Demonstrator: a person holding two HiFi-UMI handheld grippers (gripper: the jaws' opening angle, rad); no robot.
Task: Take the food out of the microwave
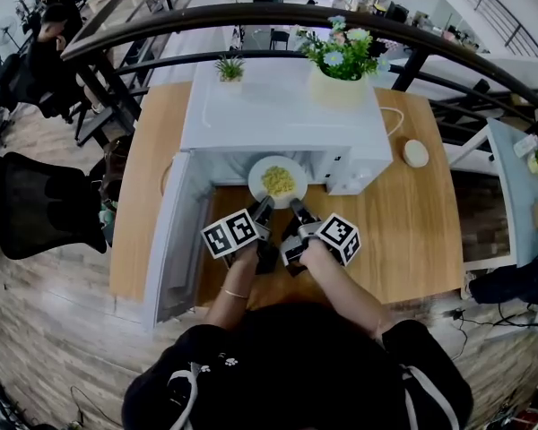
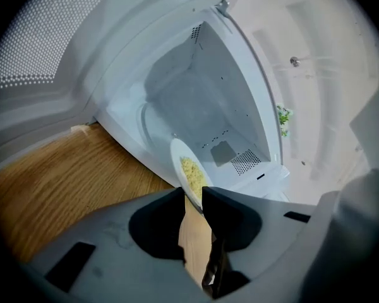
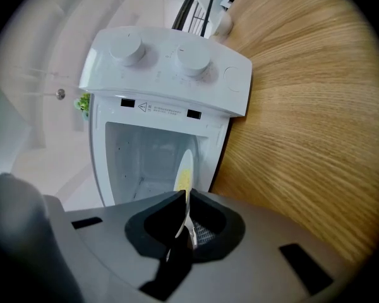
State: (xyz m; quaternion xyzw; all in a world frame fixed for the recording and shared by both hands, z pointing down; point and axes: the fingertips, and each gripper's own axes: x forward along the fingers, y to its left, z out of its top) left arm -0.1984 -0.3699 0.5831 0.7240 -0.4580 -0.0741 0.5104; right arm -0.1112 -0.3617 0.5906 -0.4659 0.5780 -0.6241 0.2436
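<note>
Fingers [image 2: 153, 223] of the left gripper [image 1: 262, 211] are pinched on the near rim of the plate [image 1: 258, 174], and the right gripper [image 1: 298, 210] is nipped onto that same rim just beside it. That's two thin grips, side by side, both on the edge nearest the person. Plate sits right at the mouth of the microwave [image 1: 278, 106], seemingly partway out of the cavity. Door [image 1: 174, 231] is swung wide to the left, and yellow food [image 1: 278, 182] is heaped in the middle (noodles or rice, can't say from here).

Now the worry: all the hold is on one side. Once the far edge clears the cavity floor it has nothing under it, so I'd expect the plate to droop away and the food to slide off the far side. A smooth rim in narrow jaws could also twist or slip out if one hand pulls ahead of the other. And watch the sill: catch the plate's base on the lip of the opening and it could jolt loose. Bare table [image 1: 412, 231] in front looks the safest landing. Level, slow and together is what this calls for.
</note>
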